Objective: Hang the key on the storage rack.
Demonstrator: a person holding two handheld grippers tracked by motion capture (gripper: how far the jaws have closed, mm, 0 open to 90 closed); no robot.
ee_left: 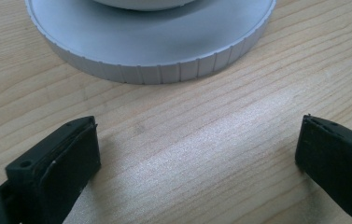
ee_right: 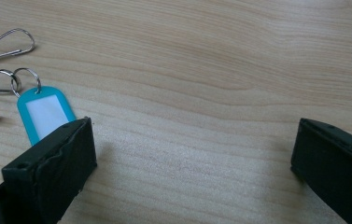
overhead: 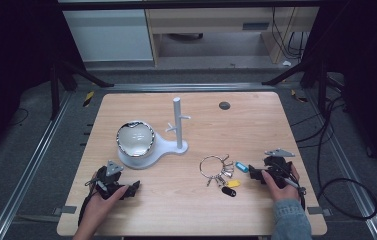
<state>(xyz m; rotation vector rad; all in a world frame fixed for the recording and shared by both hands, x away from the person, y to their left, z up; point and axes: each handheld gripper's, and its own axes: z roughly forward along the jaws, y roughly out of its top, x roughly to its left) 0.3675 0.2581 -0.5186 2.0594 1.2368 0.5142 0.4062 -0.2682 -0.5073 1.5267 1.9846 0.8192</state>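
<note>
A large key ring [overhead: 214, 165] with several metal clips and blue, yellow and black tags lies right of the table's middle. My right gripper [overhead: 254, 173] rests open on the wood just right of it; in the right gripper view [ee_right: 194, 154] the blue tag [ee_right: 46, 113] lies beside the left jaw with clips [ee_right: 5, 44] beyond. A white stand [overhead: 178, 124] with a peg post holds a shiny bowl [overhead: 135, 138] on its round base. My left gripper [overhead: 135, 187] lies open in front of that base [ee_left: 150, 46], nothing between its jaws [ee_left: 197, 158].
A dark round grommet [overhead: 224, 105] sits in the table [overhead: 186, 210] near the far right edge. Cables trail over the floor to the right. Black frame legs stand at the far corners.
</note>
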